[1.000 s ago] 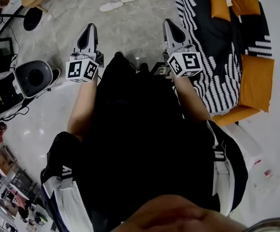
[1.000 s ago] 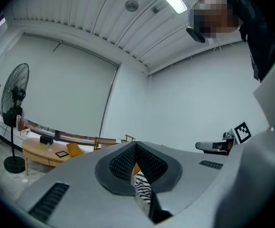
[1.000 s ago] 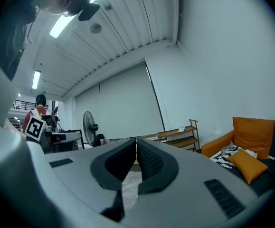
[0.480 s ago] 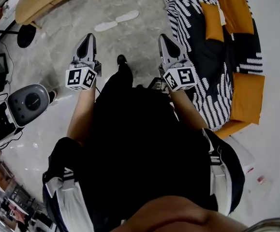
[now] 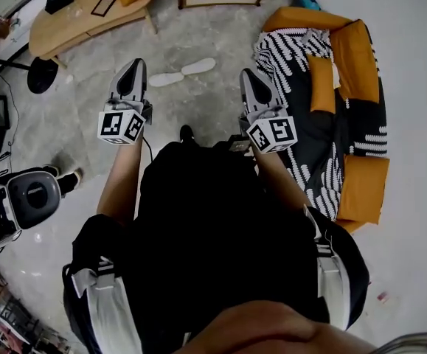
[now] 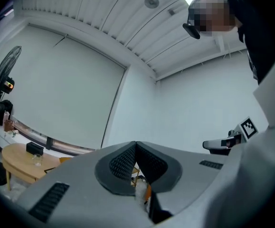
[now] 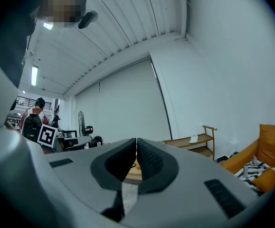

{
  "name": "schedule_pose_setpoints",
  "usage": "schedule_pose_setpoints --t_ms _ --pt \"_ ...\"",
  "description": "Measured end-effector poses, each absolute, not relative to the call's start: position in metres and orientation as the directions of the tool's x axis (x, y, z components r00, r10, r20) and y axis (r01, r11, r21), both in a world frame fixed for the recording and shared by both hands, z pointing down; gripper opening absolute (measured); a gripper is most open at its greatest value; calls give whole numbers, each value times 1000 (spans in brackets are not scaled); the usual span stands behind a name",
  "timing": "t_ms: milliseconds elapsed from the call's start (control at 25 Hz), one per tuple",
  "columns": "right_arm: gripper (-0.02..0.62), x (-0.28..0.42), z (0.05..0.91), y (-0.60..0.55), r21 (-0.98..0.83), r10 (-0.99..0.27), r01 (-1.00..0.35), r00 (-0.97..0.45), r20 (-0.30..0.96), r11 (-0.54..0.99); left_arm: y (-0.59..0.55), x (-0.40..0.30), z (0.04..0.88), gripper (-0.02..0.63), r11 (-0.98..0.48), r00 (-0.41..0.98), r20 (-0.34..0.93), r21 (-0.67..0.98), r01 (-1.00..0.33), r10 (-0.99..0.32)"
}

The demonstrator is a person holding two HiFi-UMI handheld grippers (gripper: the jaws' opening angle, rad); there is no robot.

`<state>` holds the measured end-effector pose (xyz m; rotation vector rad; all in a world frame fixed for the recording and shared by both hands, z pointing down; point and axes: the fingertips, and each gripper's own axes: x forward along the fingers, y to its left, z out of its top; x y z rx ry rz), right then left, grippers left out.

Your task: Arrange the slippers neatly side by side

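Task not started yet, as far as I can judge. The two white slippers lie on the floor (image 5: 220, 35) ahead of me, well clear of both grippers. They sit about mid-floor, between the wooden table (image 5: 73, 13) near the far-left corner and the striped sofa (image 5: 346, 94) along the right edge.

The left slipper (image 5: 166, 79) and right slipper (image 5: 199, 66) lie roughly end to end in a slanted line, tips nearly meeting, not side by side.

Left gripper (image 5: 133, 66): jaws pressed together, nothing between the pads. Right gripper (image 5: 246, 74): same, jaws closed and empty. Both are held at about waist height, pointing fwd and up, nowhere near the floor.

Left to do is basically everything: get down to the slippers, pick up or nudge one, turn it parallel to the other and line up toes and heels.
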<state>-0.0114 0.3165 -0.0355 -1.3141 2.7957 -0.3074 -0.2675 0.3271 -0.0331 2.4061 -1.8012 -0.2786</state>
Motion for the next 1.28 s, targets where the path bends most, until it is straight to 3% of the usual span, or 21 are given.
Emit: schedule_pose_setpoints --t_ms 400,1080,1280 --pt "32 -27 -15 241 -245 -759 -756 -643 104 607 255 -296 -3 15 -241 241 -33 249 -938 -970" --pt "32 5 45 2 -325 -674 -678 -725 144 660 53 -252 19 15 -104 123 101 171 -980 -987" --pt "32 13 85 -50 -452 -680 -671 -712 172 588 12 -237 40 15 -104 128 149 155 -982 -980"
